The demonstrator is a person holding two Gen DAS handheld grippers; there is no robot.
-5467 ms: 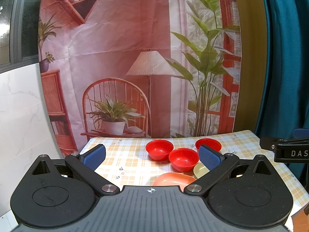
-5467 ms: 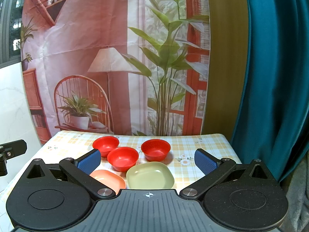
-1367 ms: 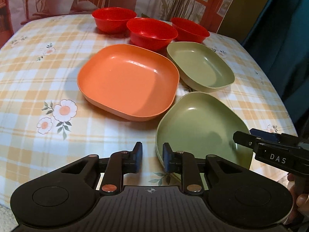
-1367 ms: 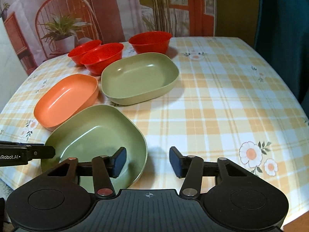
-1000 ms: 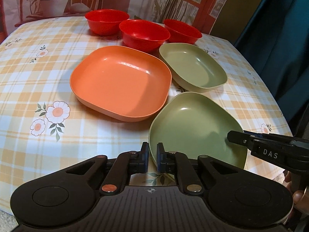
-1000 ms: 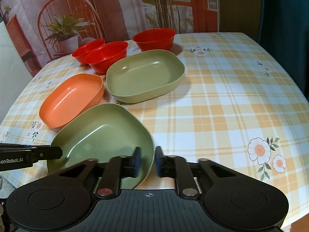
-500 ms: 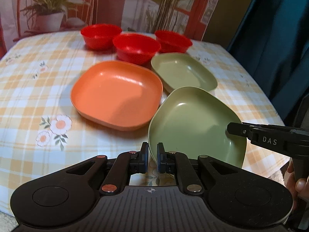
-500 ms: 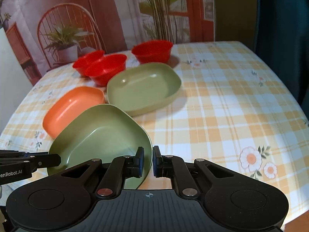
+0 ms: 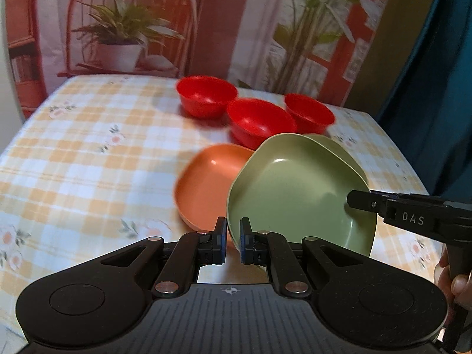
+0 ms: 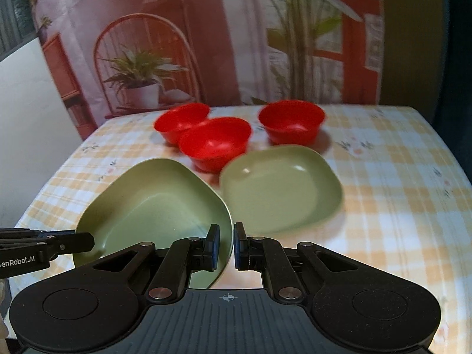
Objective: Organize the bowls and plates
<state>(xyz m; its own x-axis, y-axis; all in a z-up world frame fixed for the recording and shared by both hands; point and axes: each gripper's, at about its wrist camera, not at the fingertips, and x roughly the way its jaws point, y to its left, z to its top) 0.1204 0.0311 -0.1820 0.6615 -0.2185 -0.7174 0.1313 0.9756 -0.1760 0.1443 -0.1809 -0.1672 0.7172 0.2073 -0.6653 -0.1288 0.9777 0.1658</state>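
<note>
Pinching opposite rims, left gripper [image 9: 233, 240] and right gripper [image 10: 226, 244] hold green plate [image 9: 292, 194].

- Left gripper [image 9: 233, 240]: matte black, ribbed grey centre plate, silver pivot screws, blue-faced pads.
- Right gripper [image 10: 226, 246]: same black build; white "DAS" lettering on its side, "GenRobot.AI" on the left one's.

I see a worktop [image 9: 88, 153] in yellow-and-white check with small flowers. On it: three red bowls [image 9: 259, 121], an orange plate [image 9: 206, 185] and two olive-green plates [image 10: 280, 185]. Both grippers are black with blue pads [image 9: 219, 243].
</note>
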